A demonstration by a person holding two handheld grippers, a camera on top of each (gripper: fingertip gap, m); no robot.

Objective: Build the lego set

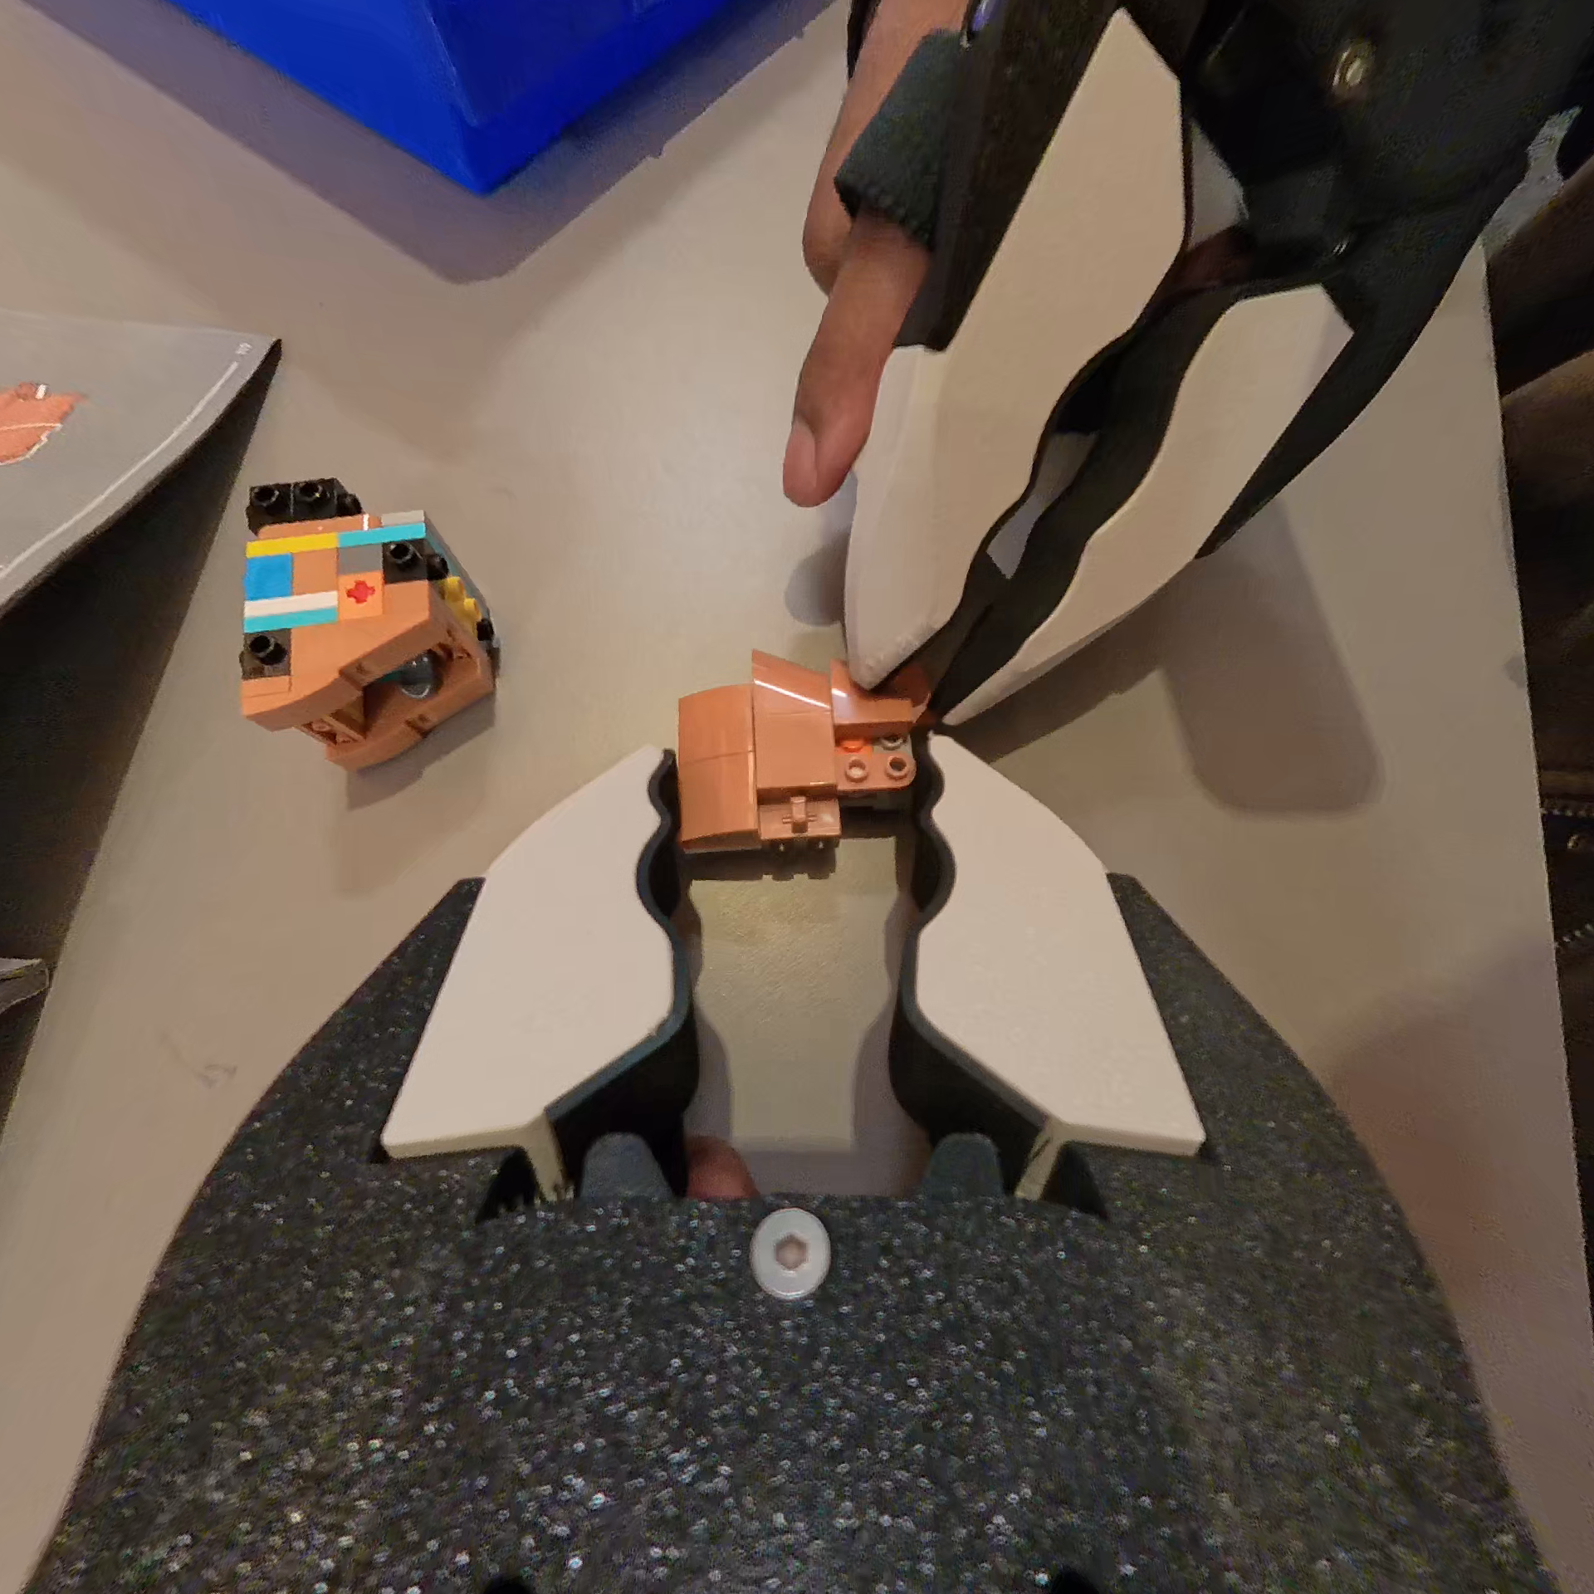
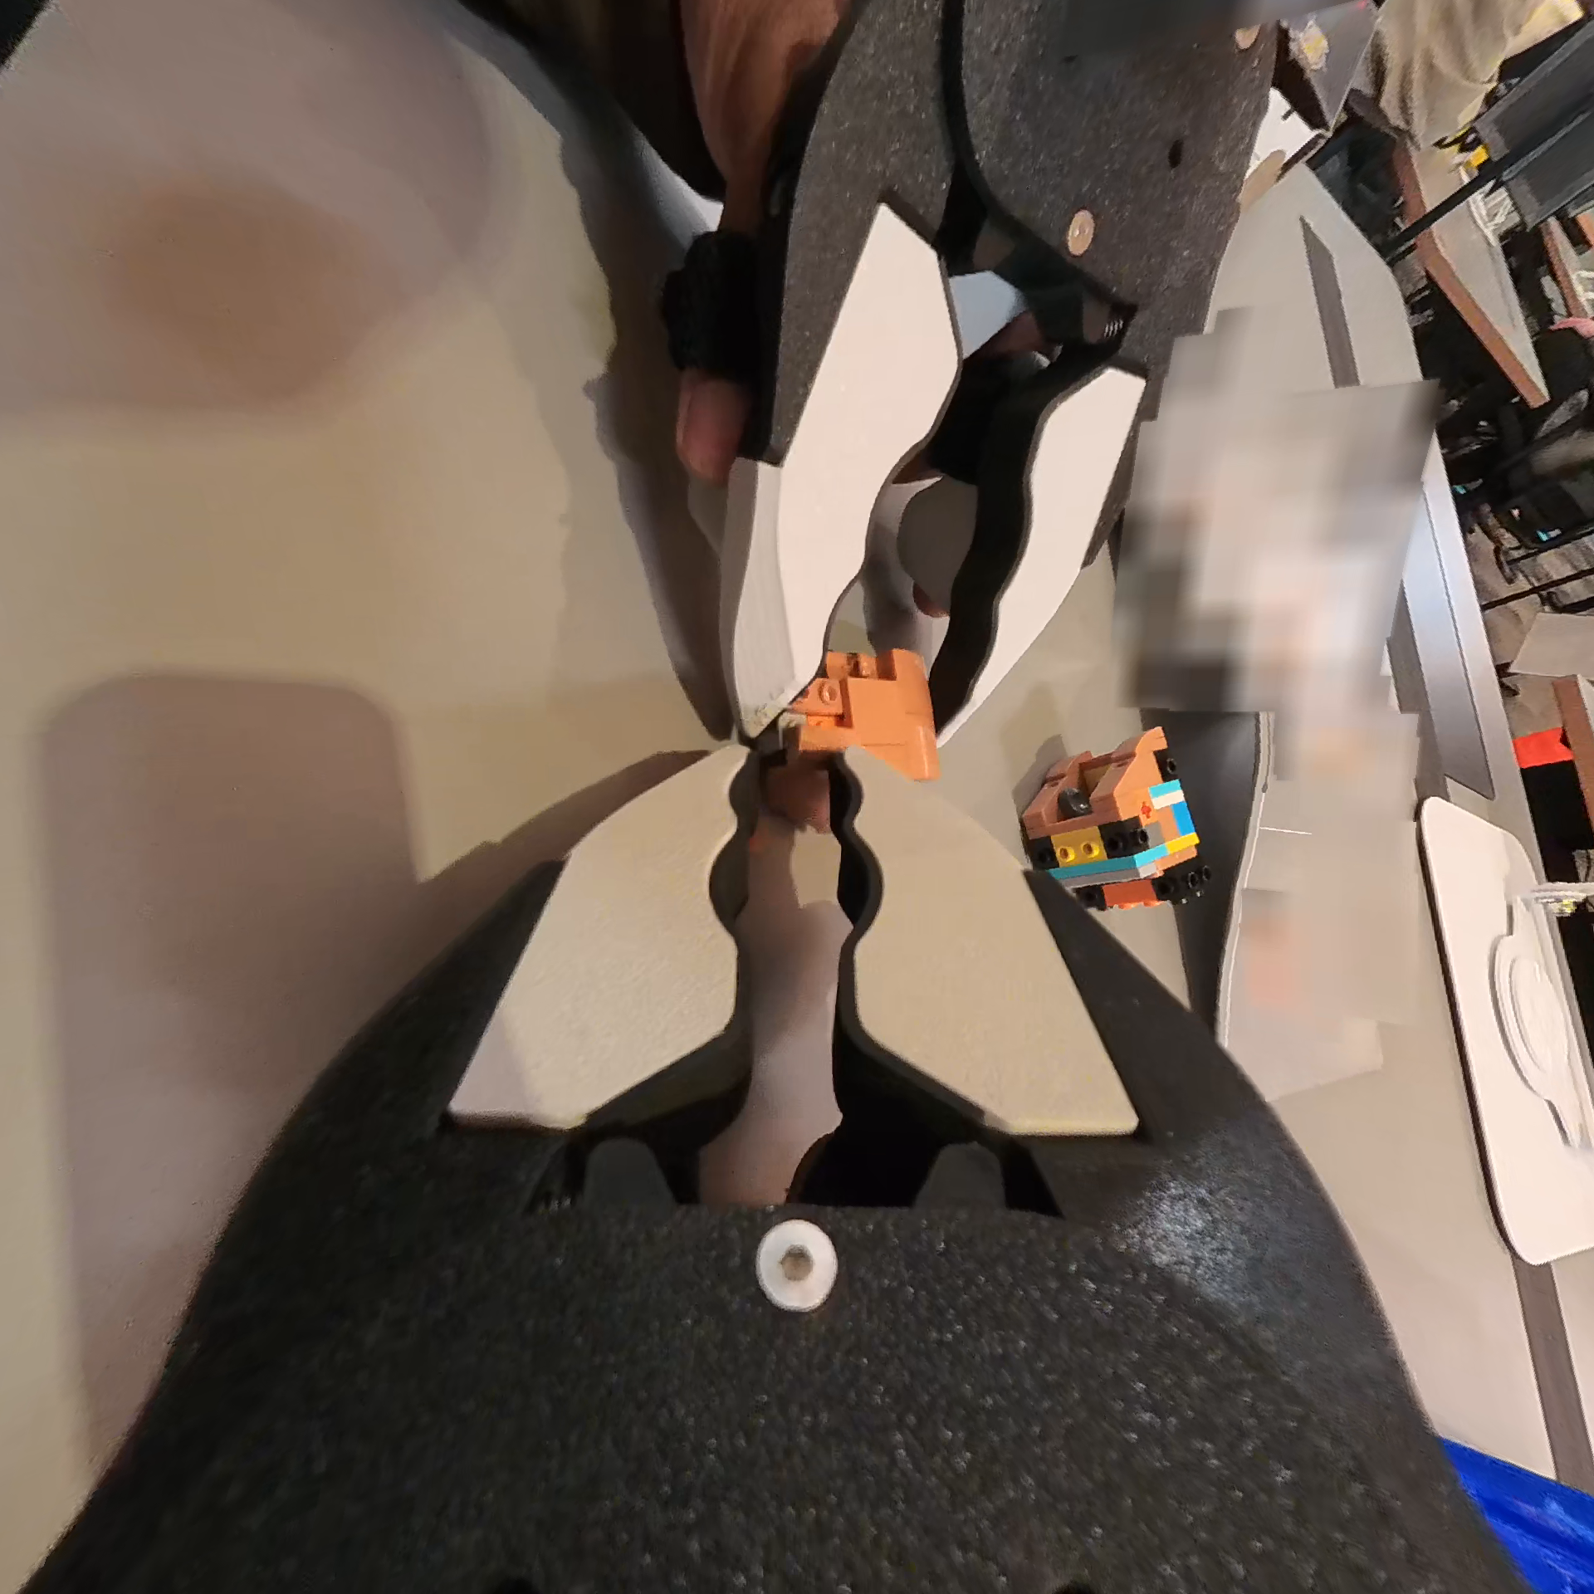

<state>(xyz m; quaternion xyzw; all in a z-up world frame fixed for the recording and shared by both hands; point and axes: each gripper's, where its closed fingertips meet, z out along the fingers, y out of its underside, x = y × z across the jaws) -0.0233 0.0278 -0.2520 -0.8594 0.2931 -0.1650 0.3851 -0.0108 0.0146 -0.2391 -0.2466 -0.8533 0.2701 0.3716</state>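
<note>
blue bin (image 1: 483, 78) at far edge of the table (image 1: 604, 431); its inside is not visible, contents cannot be told.

left gripper (image 1: 798, 768): jaws part open, closed onto the sides of the brown lego sub-assembly (image 1: 759, 768), which sits between the fingertips, apparently gripped. in the right wrist view the same piece (image 2: 880, 716) sits between the left tips.

right gripper (image 2: 798, 776): jaws nearly together, pinching a small brown piece (image 1: 880, 699) at the studded end of the sub-assembly; seen in the left wrist view (image 1: 914, 699) coming in from above right, tips touching that piece.

multicolour lego block (image 1: 362, 621) lies on the table left of the sub-assembly, well apart. instruction booklet (image 1: 112, 431) at left edge. bare table between block and grippers; table edge close on the right.
</note>
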